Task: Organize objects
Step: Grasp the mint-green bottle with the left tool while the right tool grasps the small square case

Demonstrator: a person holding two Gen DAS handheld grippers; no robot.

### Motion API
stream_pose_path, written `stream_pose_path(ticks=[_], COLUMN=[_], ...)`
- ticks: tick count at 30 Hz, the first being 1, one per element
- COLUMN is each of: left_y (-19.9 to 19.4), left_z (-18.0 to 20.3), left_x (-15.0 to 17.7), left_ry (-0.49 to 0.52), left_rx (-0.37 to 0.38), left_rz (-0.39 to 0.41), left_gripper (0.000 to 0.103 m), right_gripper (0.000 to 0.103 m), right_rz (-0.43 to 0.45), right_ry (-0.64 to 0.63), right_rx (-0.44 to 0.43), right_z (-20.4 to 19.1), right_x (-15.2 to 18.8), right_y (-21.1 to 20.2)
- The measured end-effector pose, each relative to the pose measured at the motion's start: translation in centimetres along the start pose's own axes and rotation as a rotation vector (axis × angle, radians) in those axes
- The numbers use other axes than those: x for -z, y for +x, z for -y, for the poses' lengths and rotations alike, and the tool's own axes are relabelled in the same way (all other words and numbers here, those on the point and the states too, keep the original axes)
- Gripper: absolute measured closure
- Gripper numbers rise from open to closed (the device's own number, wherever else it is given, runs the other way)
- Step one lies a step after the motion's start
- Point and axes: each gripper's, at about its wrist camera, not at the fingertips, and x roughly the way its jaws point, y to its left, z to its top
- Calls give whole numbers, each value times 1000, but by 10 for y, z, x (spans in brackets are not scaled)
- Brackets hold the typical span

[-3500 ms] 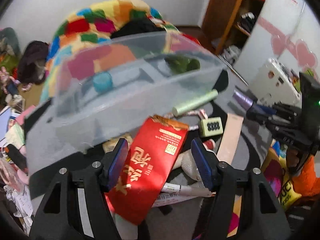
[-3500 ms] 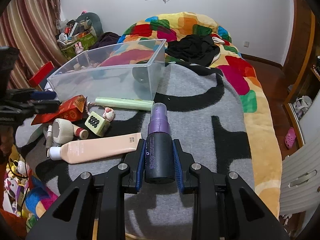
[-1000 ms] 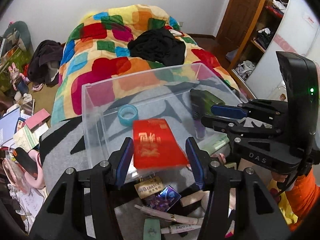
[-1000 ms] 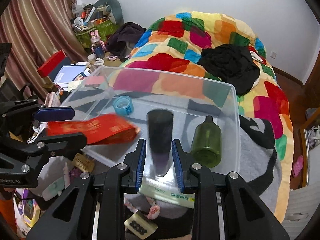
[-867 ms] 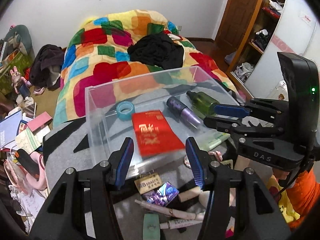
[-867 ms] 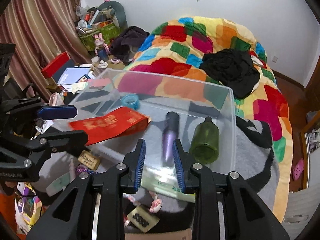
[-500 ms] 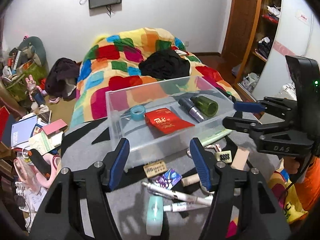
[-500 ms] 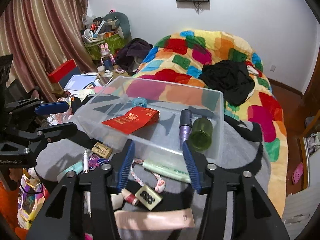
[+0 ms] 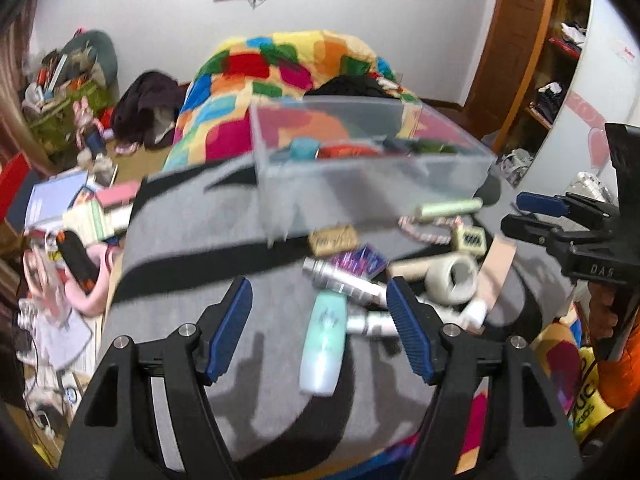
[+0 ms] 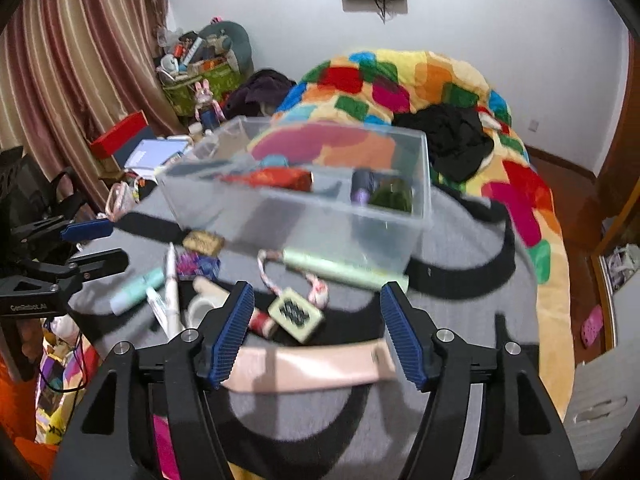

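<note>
Both grippers wide open and holding nothing above the cluttered grey blanket

The left gripper (image 9: 320, 320) has its jaws spread far apart, with a mint green tube (image 9: 324, 348) lying on the blanket (image 9: 192, 240) between them, not touched. The right gripper (image 10: 316, 330) is opened just as wide; a pale pink tube (image 10: 304, 366) lies across between its pads, and at 12 o'clock just behind it a mahjong tile charm (image 10: 296, 314) on a cord. Further at 12 o'clock a light green tube (image 10: 344, 270) lies against the front wall of the clear plastic bin (image 10: 420, 184). Inside the bin are a red packet (image 10: 272, 179), a teal tape roll (image 9: 303, 149), a purple spray bottle (image 10: 362, 190) and, just beside it at 3 o'clock, a green bottle (image 10: 392, 197)
</note>
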Motion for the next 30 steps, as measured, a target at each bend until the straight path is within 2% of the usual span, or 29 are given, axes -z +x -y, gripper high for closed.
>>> stream_pose_path(ticks=[5, 8, 12, 20, 24, 30], left_y=[6, 8, 17, 24, 26, 24], left_z=[-4, -3, 2, 4, 2, -9], left_x=[25, 34, 41, 37, 36, 35], left_ry=[-15, -7, 23, 28, 14, -41], left_rx=[1, 1, -18, -54, -76, -83], left_rz=[-33, -43, -58, -21, -6, 2], left_gripper=[34, 44, 57, 68, 78, 79], right_gripper=[41, 42, 51, 73, 74, 79], right_rz=[-56, -72, -67, -58, -59, -69], right_ry=[13, -10, -61, -85, -79, -38], right_rx=[6, 5, 22, 10, 8, 6], right_z=[3, -2, -11, -15, -13, -1], right_x=[13, 16, 15, 8, 10, 16], right_y=[20, 28, 34, 38, 37, 35])
